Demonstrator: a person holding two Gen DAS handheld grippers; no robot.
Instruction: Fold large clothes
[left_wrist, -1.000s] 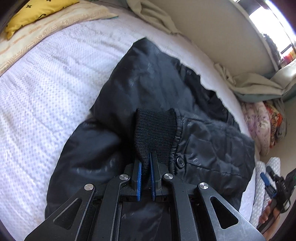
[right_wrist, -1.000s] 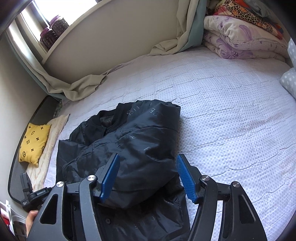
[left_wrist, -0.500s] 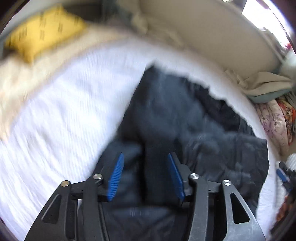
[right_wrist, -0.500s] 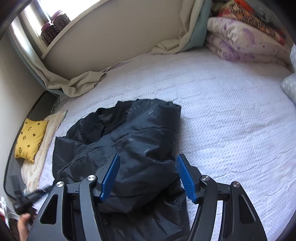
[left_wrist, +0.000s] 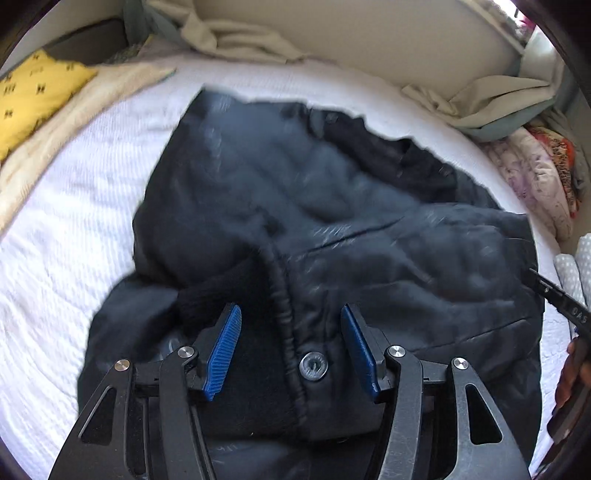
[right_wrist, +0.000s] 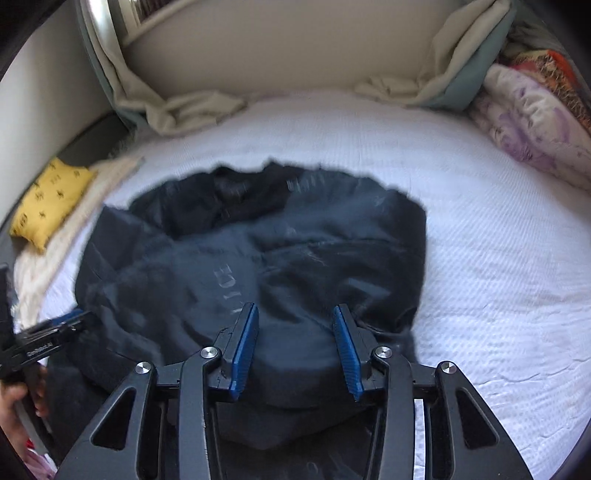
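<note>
White quilted bedding covers the bed (left_wrist: 74, 229), on which a black jacket (left_wrist: 332, 221) is spread in a rumpled, partly folded heap near the middle.

Seen from the left wrist, the left gripper (left_wrist: 291, 343) is held over the near part of the jacket with its blue pads wide apart; its jaws have just been opening. Between the pads, but not pressed by them, a knit cuff (left_wrist: 229, 295) and a gathered seam with a metal snap (left_wrist: 313, 365) are seen. At the right edge, part of the other tool and a hand (left_wrist: 576, 369) are caught.

Seen from the right wrist, the right gripper (right_wrist: 295, 347) is set over a rounded fold of the jacket (right_wrist: 258, 258), with its jaws having just been closing. The fold lies between the blue pads; a gap is seen at each side, so no clamping is shown. Pale lettering is visible on the cloth just beyond the left pad, though blurred.

Farther out, a yellow cushion (right_wrist: 48, 199) is laid on a cream blanket (left_wrist: 74, 107) at the left side of the bed. Beige curtains (right_wrist: 192, 110) are bunched along the far wall, and floral quilts (right_wrist: 532, 114) are stacked at the right.
</note>
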